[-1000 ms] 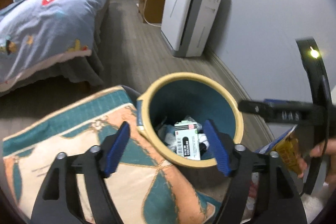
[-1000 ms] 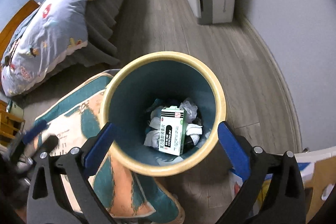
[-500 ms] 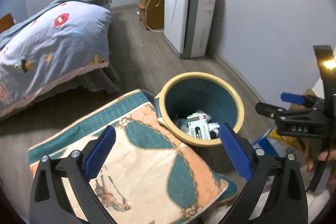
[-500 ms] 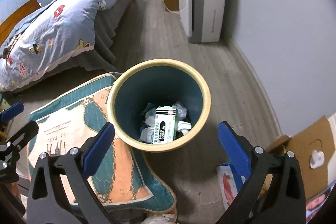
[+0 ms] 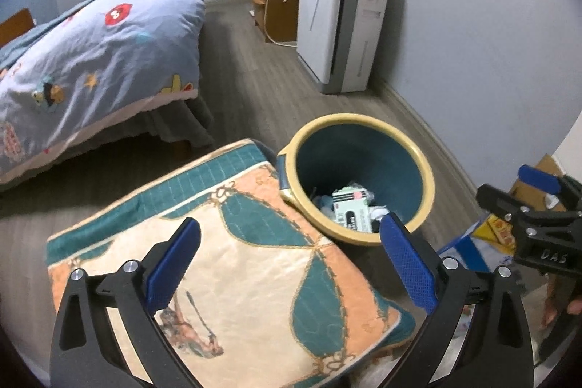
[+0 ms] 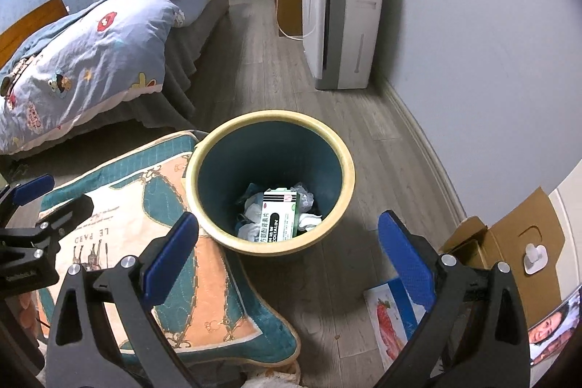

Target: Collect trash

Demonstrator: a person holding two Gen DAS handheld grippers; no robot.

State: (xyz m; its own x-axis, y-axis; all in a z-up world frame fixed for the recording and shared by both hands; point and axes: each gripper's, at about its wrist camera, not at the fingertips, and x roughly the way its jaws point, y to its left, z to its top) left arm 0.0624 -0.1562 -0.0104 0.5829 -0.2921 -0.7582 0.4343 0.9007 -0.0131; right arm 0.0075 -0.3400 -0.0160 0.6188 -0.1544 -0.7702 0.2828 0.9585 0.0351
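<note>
Bed (image 6: pixel 91 60) with a blue quilt at far left, then a patterned cushion (image 6: pixel 120 242) flat on the floor (image 6: pixel 363 133), its edge touching the bin. Left claw (image 5: pixel 289 231) spread wide and gripping nothing, raised above the cushion and drawn well back from the spot close over the rim held a second ago. Centre: yellow-rimmed, teal-lined bin (image 6: pixel 272 114) standing upright on the floor, now seen whole rather than filling the view. Inside, at the bottom, a green-and-white medicine box (image 6: pixel 278 220) lying flat on crumpled white tissues (image 6: pixel 254 206), label up, corners square, apparently undamaged; unchanged in place across the last second. Right claw (image 6: pixel 288 228) likewise gaping and empty, pulled up and back from the bin mouth. Reads as a drop already finished and both tools retreating, probably to look for the next piece. Further right, a white air purifier (image 6: pixel 342 24) against the wall, a strawberry-printed leaflet (image 6: pixel 385 315) on the floor near the bin, and an open cardboard box (image 6: pixel 509 242) beyond it. Possibly more to collect there; cannot tell which of it counts as trash.
</note>
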